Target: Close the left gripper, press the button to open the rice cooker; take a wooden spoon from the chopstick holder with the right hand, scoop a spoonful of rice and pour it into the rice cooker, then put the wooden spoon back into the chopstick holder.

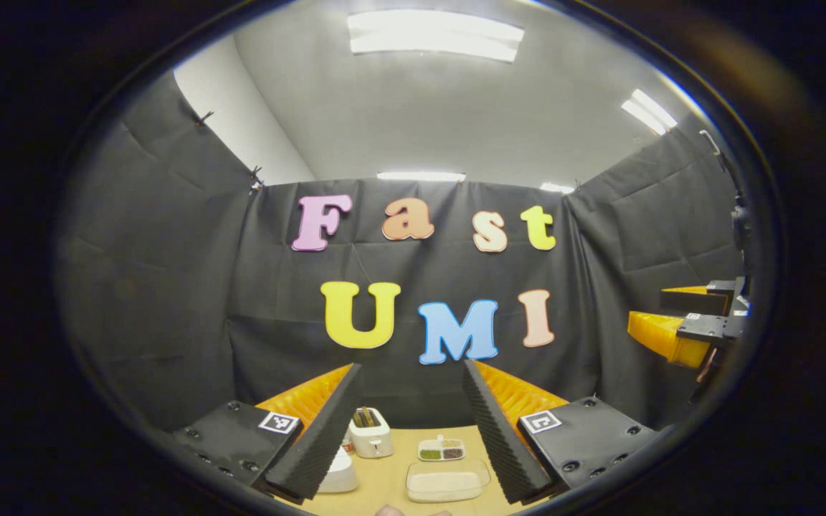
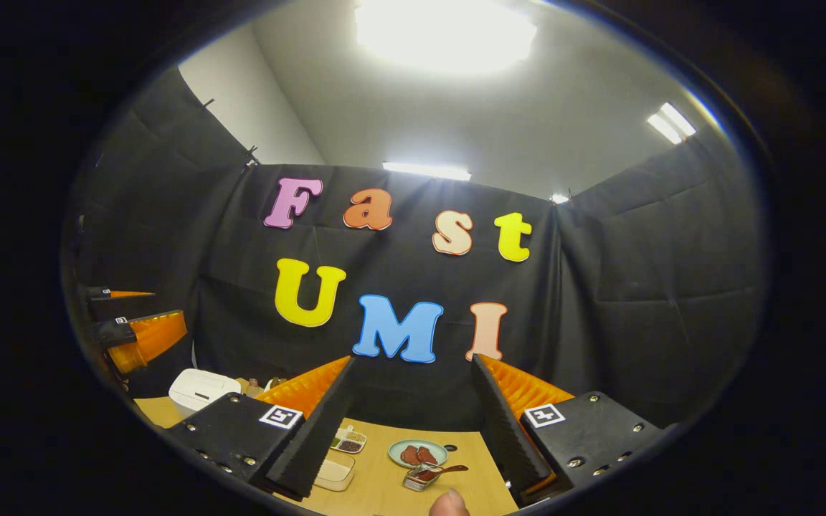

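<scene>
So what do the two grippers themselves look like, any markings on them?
Each gripper, left and right, has two long wedge-shaped fingers with ribbed inner faces and orange ridged backing. Each finger sits on a black block with bolts and a small square black-and-white tag. No cables or sleeves can be made out.

- Black cloth wall [image 1: 169,287] stands around the booth, from 9 to 3 o'clock.
- White ceiling [image 1: 456,115] carries bright light panels [image 1: 434,34] at 12 o'clock.
- Wooden table [image 2: 456,480] lies at 6 o'clock.
</scene>
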{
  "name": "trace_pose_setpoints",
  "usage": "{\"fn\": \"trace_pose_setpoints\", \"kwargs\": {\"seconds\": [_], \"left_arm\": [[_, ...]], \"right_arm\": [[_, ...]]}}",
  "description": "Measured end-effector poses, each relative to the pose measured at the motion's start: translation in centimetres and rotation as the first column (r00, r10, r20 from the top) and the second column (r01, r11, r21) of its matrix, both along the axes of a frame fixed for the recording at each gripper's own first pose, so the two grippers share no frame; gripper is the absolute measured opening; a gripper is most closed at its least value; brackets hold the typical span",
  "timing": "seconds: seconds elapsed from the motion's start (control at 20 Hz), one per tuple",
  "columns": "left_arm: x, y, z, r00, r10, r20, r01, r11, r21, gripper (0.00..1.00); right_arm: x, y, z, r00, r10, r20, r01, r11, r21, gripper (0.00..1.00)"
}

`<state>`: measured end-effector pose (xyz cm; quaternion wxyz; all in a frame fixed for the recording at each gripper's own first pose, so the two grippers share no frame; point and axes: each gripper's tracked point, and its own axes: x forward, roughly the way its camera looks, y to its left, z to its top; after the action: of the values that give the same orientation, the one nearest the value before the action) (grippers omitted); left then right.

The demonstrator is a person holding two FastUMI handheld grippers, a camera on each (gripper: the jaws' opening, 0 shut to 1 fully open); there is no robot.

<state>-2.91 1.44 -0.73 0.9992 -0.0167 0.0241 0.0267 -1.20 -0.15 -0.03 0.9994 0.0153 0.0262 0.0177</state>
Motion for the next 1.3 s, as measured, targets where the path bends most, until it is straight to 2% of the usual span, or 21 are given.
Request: {"fn": "trace_pose_setpoints", "kwargs": {"seconds": [0.4,0.55,0.6,0.65,0.75,0.85,0.9,1.0,1.25,1.3], "left_arm": [[-0.9,1.5,-1.0,0.999,0.034,-0.026,-0.034,0.999,0.005,0.92],[-1.3,2.2,-1.5,0.996,0.073,-0.042,-0.072,0.997,0.029,0.92],[-1.4,2.4,-1.6,0.995,0.086,-0.047,-0.085,0.996,0.037,0.96],[-1.4,2.5,-1.7,0.994,0.101,-0.052,-0.099,0.994,0.045,0.92],[-1.6,2.6,-2.3,0.989,0.131,-0.074,-0.127,0.990,0.065,0.96],[-1.9,2.3,-2.9,0.982,0.161,-0.094,-0.153,0.985,0.083,0.92],[-1.7,2.3,-3.1,0.979,0.172,-0.107,-0.163,0.982,0.091,1.00],[-1.5,2.0,-3.6,0.975,0.188,-0.119,-0.176,0.979,0.101,0.93],[-0.7,3.1,-6.0,0.967,0.203,-0.155,-0.188,0.977,0.106,0.93],[-0.2,4.1,-6.9,0.965,0.205,-0.164,-0.191,0.976,0.101,0.89]], "right_arm": [[-0.7,1.5,-0.5,0.998,0.063,-0.019,-0.063,0.998,0.001,0.96],[-0.6,1.8,-1.3,0.995,0.094,-0.031,-0.094,0.996,0.002,0.97],[-0.4,1.6,-1.6,0.994,0.103,-0.034,-0.103,0.995,0.004,0.96],[-0.2,1.5,-1.9,0.993,0.113,-0.038,-0.112,0.994,0.009,0.97],[0.1,1.2,-2.5,0.990,0.135,-0.047,-0.134,0.991,0.019,0.97],[0.3,0.9,-3.2,0.986,0.157,-0.051,-0.156,0.988,0.009,0.96],[0.4,0.8,-3.7,0.984,0.168,-0.054,-0.168,0.986,0.003,0.97],[0.5,1.0,-4.5,0.979,0.197,-0.048,-0.196,0.980,0.009,0.97],[1.5,2.1,-6.0,0.973,0.215,-0.080,-0.214,0.977,0.022,0.96],[1.9,2.4,-6.3,0.975,0.204,-0.088,-0.204,0.979,0.011,0.96]]}}
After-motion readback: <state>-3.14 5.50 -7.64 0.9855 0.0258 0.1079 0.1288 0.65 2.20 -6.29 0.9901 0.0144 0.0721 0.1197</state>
